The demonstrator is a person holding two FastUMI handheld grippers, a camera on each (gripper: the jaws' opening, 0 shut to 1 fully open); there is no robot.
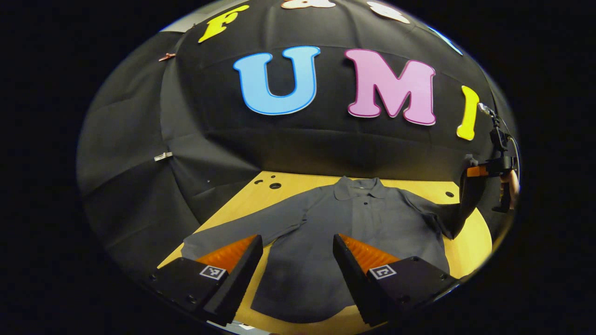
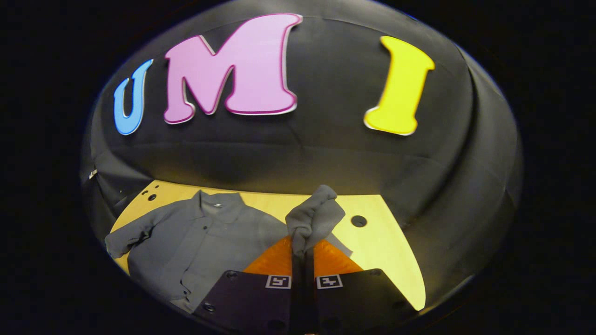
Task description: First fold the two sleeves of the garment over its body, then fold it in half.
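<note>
Right tongs lift pinched sleeve off table.

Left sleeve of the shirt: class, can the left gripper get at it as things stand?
Probably yes. The left gripper is open above the shirt, and the left sleeve lies flat and uncovered on the table.

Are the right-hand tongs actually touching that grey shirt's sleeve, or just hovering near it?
Touching. In the right gripper view, the right tongs are closed on the bunched end of the grey fabric shirt's sleeve, which rises from between both fingers above the yellow wooden table.
</note>
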